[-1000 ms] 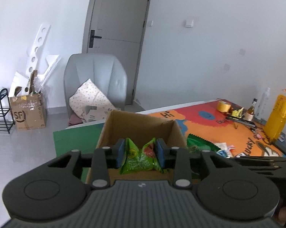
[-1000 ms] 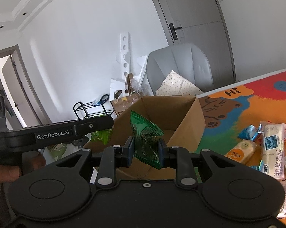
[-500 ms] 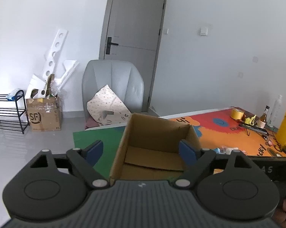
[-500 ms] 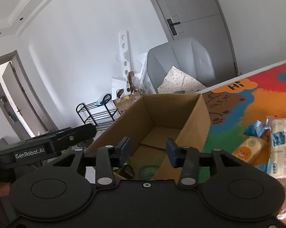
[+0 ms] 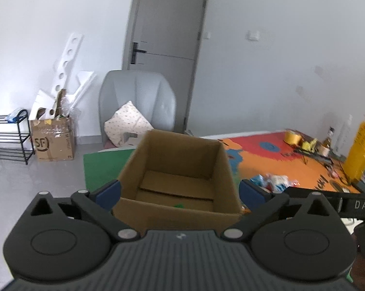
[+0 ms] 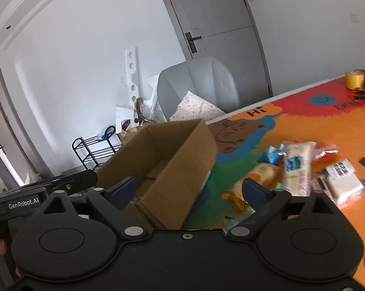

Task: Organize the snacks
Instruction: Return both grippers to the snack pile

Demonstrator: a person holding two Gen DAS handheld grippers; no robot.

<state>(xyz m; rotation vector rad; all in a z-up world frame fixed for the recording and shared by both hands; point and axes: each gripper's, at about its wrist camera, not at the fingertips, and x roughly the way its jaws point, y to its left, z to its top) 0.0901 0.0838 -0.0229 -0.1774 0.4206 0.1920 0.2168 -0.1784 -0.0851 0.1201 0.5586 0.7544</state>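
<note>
An open cardboard box (image 5: 182, 150) stands on the colourful mat, also in the right wrist view (image 6: 192, 152). A bit of green packet (image 5: 178, 205) shows at its bottom. My left gripper (image 5: 180, 191) is wide open and empty, just before the box's near wall. My right gripper (image 6: 188, 189) is wide open and empty, at the box's near right corner. Loose snacks lie on the mat right of the box: a long white packet (image 6: 297, 167), a yellow-orange packet (image 6: 260, 177), a small blue packet (image 6: 272, 154) and a white packet (image 6: 342, 181).
A grey chair (image 5: 136, 101) with a pillow stands behind the table. A tape roll (image 5: 292, 137), bottles and a yellow bag (image 5: 360, 152) sit at the table's far right. An SF carton (image 5: 52, 138) and a black rack (image 5: 7, 135) stand on the floor at left.
Both grippers opened and let their green snack packets fall into the box. Both have since drawn back, and the right one has swung toward the loose snacks.
</note>
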